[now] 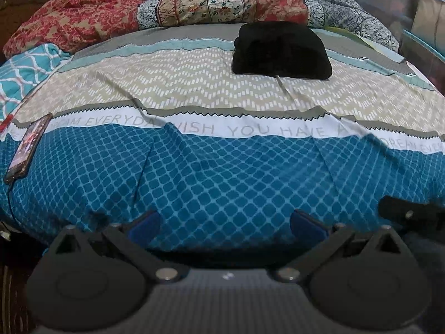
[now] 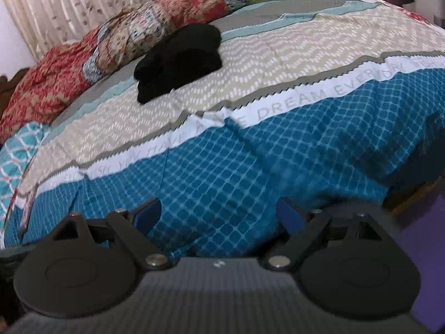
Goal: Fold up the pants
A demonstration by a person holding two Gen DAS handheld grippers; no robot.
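Observation:
Black pants [image 1: 281, 51] lie folded in a compact bundle on the far side of the bed, on the beige zigzag band of the bedsheet [image 1: 222, 167]. In the right wrist view the pants [image 2: 179, 62] lie far off at upper left. My left gripper [image 1: 225, 226] is open and empty, low at the bed's near edge over the blue checked part. My right gripper [image 2: 218, 217] is open and empty, also at the near edge, far from the pants. Part of the right gripper [image 1: 408, 213] shows at the lower right of the left wrist view.
A phone [image 1: 27, 147] with a cable lies at the bed's left edge. Red patterned quilts [image 1: 111, 11] are piled along the far side. A teal pillow [image 1: 25, 75] lies at left. Curtains [image 2: 69, 2] hang behind the bed.

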